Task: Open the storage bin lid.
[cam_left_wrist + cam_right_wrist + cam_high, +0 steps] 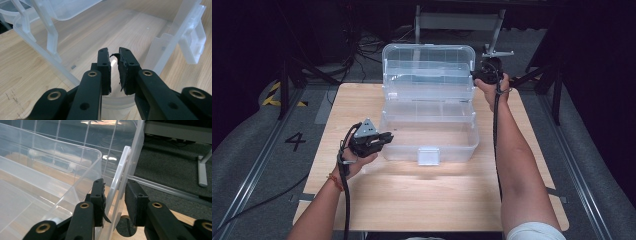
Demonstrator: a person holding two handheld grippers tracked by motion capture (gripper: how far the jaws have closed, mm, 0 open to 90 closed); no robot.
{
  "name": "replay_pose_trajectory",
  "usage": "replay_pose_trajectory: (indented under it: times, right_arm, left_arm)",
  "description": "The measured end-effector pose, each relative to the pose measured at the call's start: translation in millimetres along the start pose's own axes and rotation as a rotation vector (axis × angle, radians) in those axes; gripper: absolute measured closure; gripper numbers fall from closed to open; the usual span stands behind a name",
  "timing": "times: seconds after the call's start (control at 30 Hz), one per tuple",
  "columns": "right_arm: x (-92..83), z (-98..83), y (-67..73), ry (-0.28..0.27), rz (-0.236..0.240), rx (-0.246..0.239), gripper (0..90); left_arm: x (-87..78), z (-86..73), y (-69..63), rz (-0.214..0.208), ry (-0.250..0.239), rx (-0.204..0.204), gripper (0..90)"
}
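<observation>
Clear plastic made up the whole storage box (430, 131), which sat open on the wooden table (412, 200) with its lid (428, 62) raised at the far side and its inner tray (429, 111) lifted above the base. In the high view the left gripper (384, 137) was held at the near left corner of the base, and the right gripper (476, 75) was up at the right edge of the lid. Seen along its own jaws, the left gripper (114, 66) had its two black pads nearly together, with a thin slot between them; the rim of the base curved just beneath and in front of the jaws, but I could not tell whether any plastic sat between the pads (a torn flap of pad lining curled into the slot). Beyond those jaws lay the bare floor of the base, with the white front latch (193, 37) off to their right and a hinge arm (51, 35) to their left. The right gripper (115, 195) straddled the lid's side wall (135, 155) and the white hinge strip (120, 173) on it: the left pad lay against the strip, while a narrow gap showed between the wall and the right pad, so the pinch looked slack. To the left of those jaws spread the tray's clear wall.
</observation>
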State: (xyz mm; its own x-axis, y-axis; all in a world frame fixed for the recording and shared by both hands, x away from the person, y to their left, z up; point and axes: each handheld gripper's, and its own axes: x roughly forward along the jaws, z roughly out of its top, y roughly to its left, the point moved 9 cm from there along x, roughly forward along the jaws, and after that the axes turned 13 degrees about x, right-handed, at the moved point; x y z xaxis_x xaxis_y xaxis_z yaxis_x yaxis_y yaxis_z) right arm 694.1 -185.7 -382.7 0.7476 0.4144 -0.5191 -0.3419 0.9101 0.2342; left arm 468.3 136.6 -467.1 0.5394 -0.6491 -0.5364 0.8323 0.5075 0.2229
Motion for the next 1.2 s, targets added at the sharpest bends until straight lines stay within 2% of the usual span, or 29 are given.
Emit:
replay_pose_trajectory:
  times: [0.3, 0.77, 0.87, 0.9, 0.93, 0.97, 1.0, 1.03, 1.07, 1.2]
  right_arm:
    - [6.1, 0.9, -3.7, 0.035, 0.002, 0.023, 68.0]
    - [14.8, 0.3, -8.6, 0.054, 0.018, 0.078, 65.4]
    - [13.7, 1.5, -10.2, 0.045, -0.004, 0.059, 66.0]
    - [14.1, 0.7, -8.8, 0.055, 0.003, 0.049, 68.9]
    - [14.7, -0.8, -9.2, 0.064, -0.019, 0.026, 72.5]
    - [16.3, -4.8, -12.7, 0.083, -0.058, 0.003, 72.5]
    - [16.3, -4.8, -12.7, 0.083, -0.058, 0.003, 72.5]
    - [16.7, -5.9, -12.4, 0.081, -0.038, 0.014, 72.2]
    - [17.1, -7.4, -13.3, 0.08, -0.031, 0.024, 70.6]
    - [19.2, -12.2, -13.6, 0.082, -0.046, 0.013, 71.6]
  left_arm:
    - [0.0, 0.0, 0.1, 0.0, -0.001, -0.001, 80.2]
    - [0.0, -0.2, 0.6, -0.006, -0.01, -0.001, 80.0]
    - [0.1, -0.1, 0.1, -0.008, -0.012, -0.004, 79.8]
    - [0.1, -0.1, -0.1, -0.009, -0.013, -0.005, 79.8]
    - [0.1, -0.1, -0.1, -0.009, -0.013, -0.005, 79.8]
    - [0.1, -0.3, 0.3, -0.004, -0.013, -0.002, 80.2]
    - [-0.6, -0.5, -0.1, -0.012, -0.011, -0.001, 80.2]
    - [-1.2, -0.6, -0.6, -0.02, -0.013, 0.007, 79.0]
    - [-1.3, -0.7, -0.2, -0.015, -0.012, 0.009, 79.2]
    - [-1.2, -0.6, -0.2, -0.014, -0.012, 0.009, 79.1]
